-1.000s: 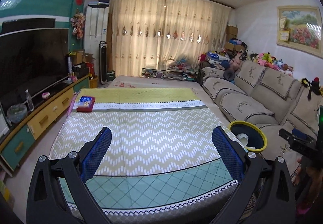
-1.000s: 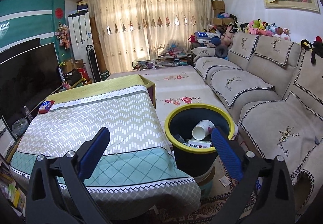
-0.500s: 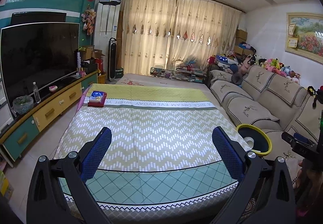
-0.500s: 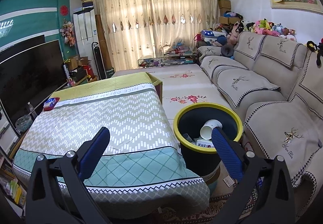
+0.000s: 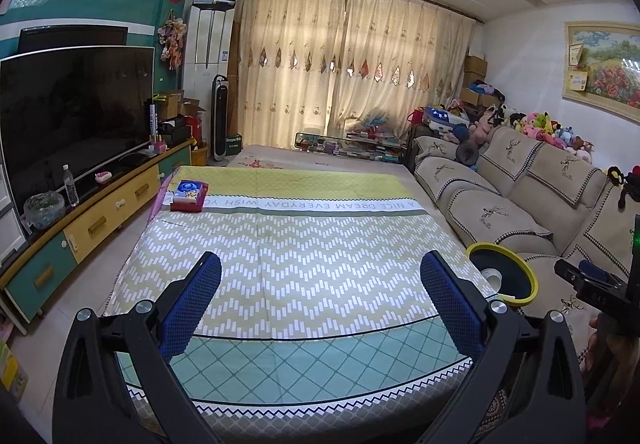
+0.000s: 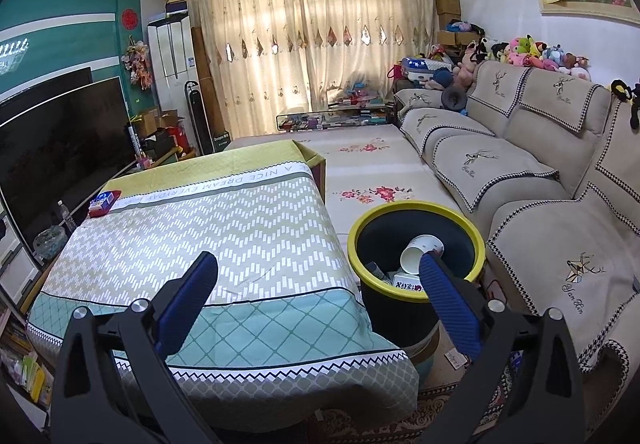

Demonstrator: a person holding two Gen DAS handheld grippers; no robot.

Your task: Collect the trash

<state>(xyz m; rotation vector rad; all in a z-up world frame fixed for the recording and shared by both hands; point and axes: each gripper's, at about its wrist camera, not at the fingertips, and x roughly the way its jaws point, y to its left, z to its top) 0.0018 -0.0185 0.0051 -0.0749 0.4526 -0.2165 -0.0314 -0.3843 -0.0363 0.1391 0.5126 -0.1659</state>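
Both the left gripper and the right gripper are held with fingers wide and empty. The yellow-rimmed bin, holding a paper cup and cartons, is seen at two o'clock of the right fingers, nearer that hand. On the cloth-covered surface, "A NICE DREAM EVERYDAY" is read; a red tissue box lies at eleven o'clock.

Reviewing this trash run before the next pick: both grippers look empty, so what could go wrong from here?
1. The only item on the table cloth is the red box at its far corner; it looks like a tissue box, so binning it may be wrong.
2. The bin stands close beside the cloth's hanging edge; a low swing by the right gripper could snag the cloth.
3. The left gripper faces a long reach to that box.
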